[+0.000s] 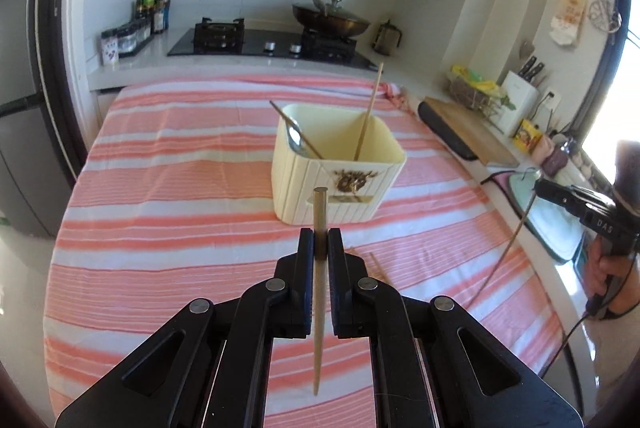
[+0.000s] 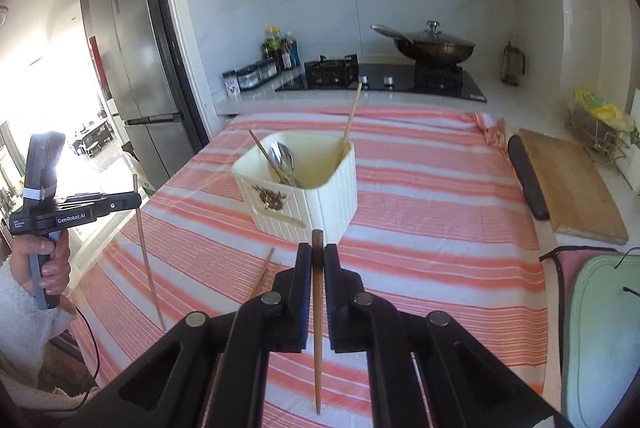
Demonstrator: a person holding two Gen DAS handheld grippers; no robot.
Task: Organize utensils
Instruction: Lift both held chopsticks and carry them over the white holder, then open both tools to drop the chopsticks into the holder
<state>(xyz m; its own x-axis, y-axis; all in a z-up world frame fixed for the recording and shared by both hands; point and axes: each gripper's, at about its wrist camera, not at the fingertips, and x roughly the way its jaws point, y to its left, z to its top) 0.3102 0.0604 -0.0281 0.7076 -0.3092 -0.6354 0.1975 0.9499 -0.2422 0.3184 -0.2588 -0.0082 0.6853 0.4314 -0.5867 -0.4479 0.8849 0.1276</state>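
1. The left tool (image 1: pixel 320 240) is shut tight on a chopstick (image 1: pixel 319 292) that stands almost straight up and down.
2. The right tool (image 2: pixel 317 256) pinches another chopstick (image 2: pixel 317 328) the same way.
3. The cream holder (image 1: pixel 336 168) sits on the striped bench (image 1: pixel 160 208), straight ahead of and below both tools.
4. It looks a bit nearer the left tool.

Holder (image 1: pixel 336 184) on cloth (image 1: pixel 168 196); spoon (image 1: pixel 296 138), chopstick (image 1: pixel 368 112) inside.

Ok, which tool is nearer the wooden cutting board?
Right. The right tool sits by the table edge nearest the cutting board; the left tool is at the opposite edge.
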